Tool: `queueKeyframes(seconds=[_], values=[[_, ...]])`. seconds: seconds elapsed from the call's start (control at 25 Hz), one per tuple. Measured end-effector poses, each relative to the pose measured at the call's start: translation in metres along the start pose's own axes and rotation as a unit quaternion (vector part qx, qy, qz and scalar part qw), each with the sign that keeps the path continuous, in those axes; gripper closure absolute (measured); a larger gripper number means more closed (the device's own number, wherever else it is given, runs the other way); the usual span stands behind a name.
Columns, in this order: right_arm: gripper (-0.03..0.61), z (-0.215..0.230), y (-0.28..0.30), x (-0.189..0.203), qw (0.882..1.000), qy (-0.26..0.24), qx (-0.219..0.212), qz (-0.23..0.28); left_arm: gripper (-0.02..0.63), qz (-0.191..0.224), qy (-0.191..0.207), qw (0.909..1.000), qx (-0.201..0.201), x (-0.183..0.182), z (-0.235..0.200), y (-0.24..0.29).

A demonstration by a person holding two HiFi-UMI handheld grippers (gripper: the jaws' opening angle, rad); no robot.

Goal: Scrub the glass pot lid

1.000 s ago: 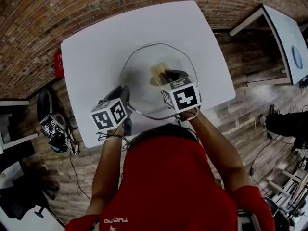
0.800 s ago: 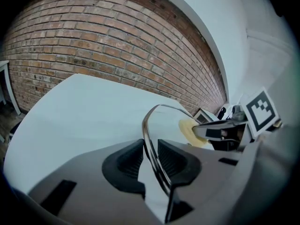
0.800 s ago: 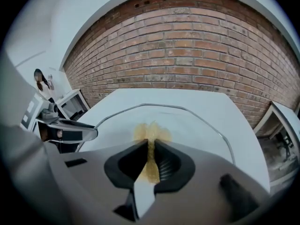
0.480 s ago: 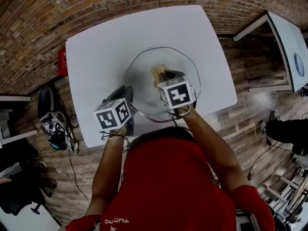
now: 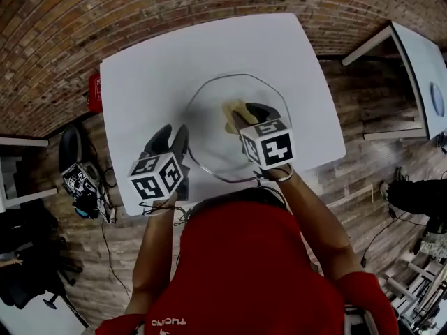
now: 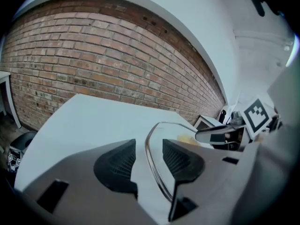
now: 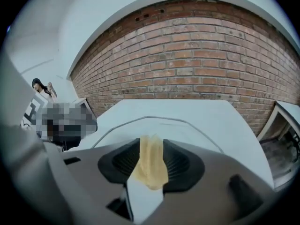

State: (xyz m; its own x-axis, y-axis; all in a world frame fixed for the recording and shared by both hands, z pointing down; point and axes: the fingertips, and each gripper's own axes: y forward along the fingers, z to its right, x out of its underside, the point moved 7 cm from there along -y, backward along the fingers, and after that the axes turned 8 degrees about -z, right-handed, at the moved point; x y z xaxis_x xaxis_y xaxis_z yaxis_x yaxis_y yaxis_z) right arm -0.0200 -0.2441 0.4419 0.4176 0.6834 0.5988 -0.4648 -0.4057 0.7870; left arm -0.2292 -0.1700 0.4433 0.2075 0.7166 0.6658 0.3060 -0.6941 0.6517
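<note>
The glass lid (image 5: pixel 209 128) is lying flat on the white table (image 5: pixel 147 75), near the edge closest to the person. Its rim (image 6: pixel 153 168) passes between the jaws of the left gripper (image 6: pixel 149 146). These jaws have just been opening and are now released: a gap is seen on each side of the rim, so the lid is not clamped.

The jaws of the right gripper (image 7: pixel 151 144) have also just been opening. A yellow cloth (image 7: pixel 150 165) stands between them, over the glass near the middle of the lid. It looks loose and not squeezed, although it cannot be told for sure whether it brushes the pads.

As both grips are let go together, the step in hand is judged to be a release, either because a scrubbing pass is finished or because the holds are being taken anew. How clean the glass is cannot be read from these views.

If more scrubbing is wanted, the rim should first be clamped again by the left gripper, so that the lid does not slide. After that the cloth should be gripped again and pressed on the glass. If the work is done, both grippers should be drawn back straight, so that neither the lid nor the cloth is dragged along.
</note>
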Motion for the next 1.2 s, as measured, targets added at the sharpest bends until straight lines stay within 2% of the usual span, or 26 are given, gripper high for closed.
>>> queueKeyframes(seconds=[0.12, 0.24, 0.36, 0.52, 0.68, 0.84, 1.0, 1.2], values=[[0.426, 0.004, -0.023, -0.011, 0.999, -0.012, 0.0, 0.049, 0.443, 0.06, 0.02, 0.998, -0.004, -0.019, 0.002, -0.02], [0.426, 0.004, -0.05, -0.026, 0.991, -0.04, -0.004, 0.127, 0.443, 0.133, 0.055, 0.9895, 0.001, -0.041, 0.014, -0.041], [0.426, -0.003, -0.078, -0.04, 0.975, -0.079, -0.013, 0.207, 0.445, 0.194, 0.094, 0.9764, 0.013, -0.061, 0.032, -0.061], [0.43, -0.015, -0.107, -0.054, 0.951, -0.112, -0.032, 0.288, 0.471, 0.236, 0.134, 0.9621, 0.03, -0.083, 0.06, -0.079], [0.5, -0.022, -0.127, -0.064, 0.934, -0.132, -0.039, 0.329, 0.535, 0.273, 0.158, 0.9473, 0.052, -0.102, 0.086, -0.092], [0.526, -0.028, -0.14, -0.071, 0.92, -0.159, -0.046, 0.355, 0.569, 0.293, 0.177, 0.9374, 0.064, -0.111, 0.106, -0.097], [0.535, -0.036, -0.149, -0.077, 0.907, -0.177, -0.07, 0.376, 0.588, 0.284, 0.188, 0.9367, 0.081, -0.111, 0.122, -0.093], [0.547, -0.046, -0.15, -0.083, 0.902, -0.192, -0.097, 0.373, 0.597, 0.277, 0.186, 0.9383, 0.091, -0.109, 0.129, -0.09]])
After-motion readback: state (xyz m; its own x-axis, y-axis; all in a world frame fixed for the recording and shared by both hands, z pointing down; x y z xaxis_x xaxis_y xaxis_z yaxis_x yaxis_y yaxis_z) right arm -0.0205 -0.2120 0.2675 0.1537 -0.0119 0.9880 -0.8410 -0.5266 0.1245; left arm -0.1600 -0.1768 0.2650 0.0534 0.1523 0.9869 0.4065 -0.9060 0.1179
